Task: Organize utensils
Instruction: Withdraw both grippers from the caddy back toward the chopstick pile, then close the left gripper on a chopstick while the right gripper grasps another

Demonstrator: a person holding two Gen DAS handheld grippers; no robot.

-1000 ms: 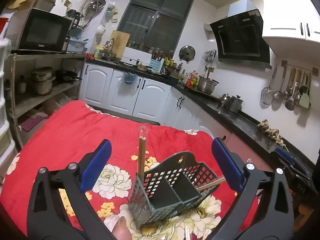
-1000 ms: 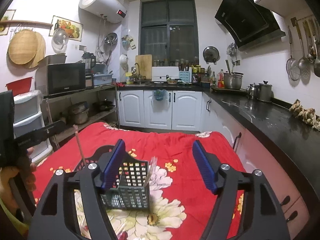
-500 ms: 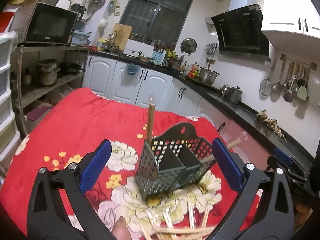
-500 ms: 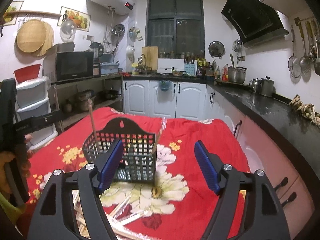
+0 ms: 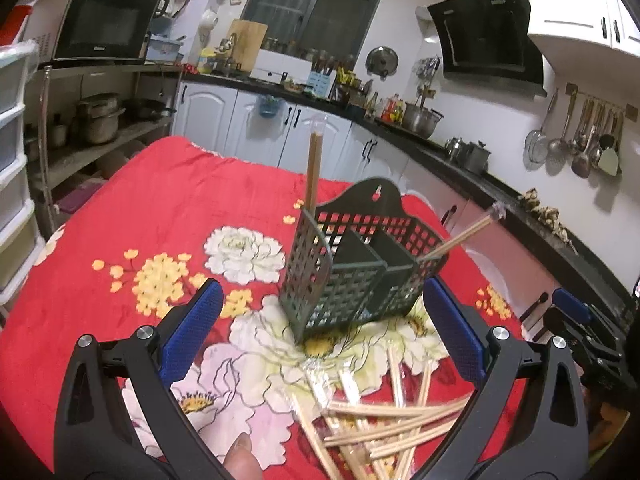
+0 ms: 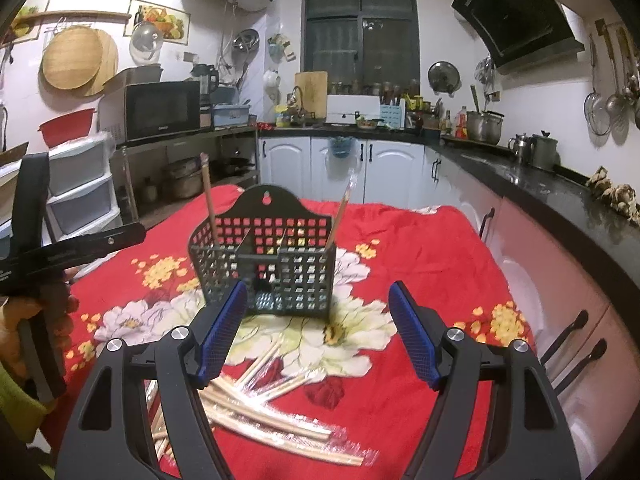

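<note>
A dark green slotted utensil basket (image 5: pixel 356 272) stands upright on the red floral tablecloth; it also shows in the right wrist view (image 6: pixel 266 264). Two wrapped chopstick pairs stand in it, one upright at the left (image 5: pixel 313 172), one leaning right (image 5: pixel 460 238). A heap of wrapped chopsticks (image 5: pixel 380 420) lies in front of the basket, also seen in the right wrist view (image 6: pixel 260 404). My left gripper (image 5: pixel 320 336) is open and empty above the heap. My right gripper (image 6: pixel 316 332) is open and empty, short of the basket.
The table (image 5: pixel 160 208) carries a red cloth with white and yellow flowers. A black counter (image 6: pixel 560 196) with white cabinets runs along the right. Shelves with a microwave (image 6: pixel 160 110) and plastic drawers stand at the left.
Both grippers have pulled back and up from the basket. The basket now looks farther off and the heap of chopsticks has come into view below both.
</note>
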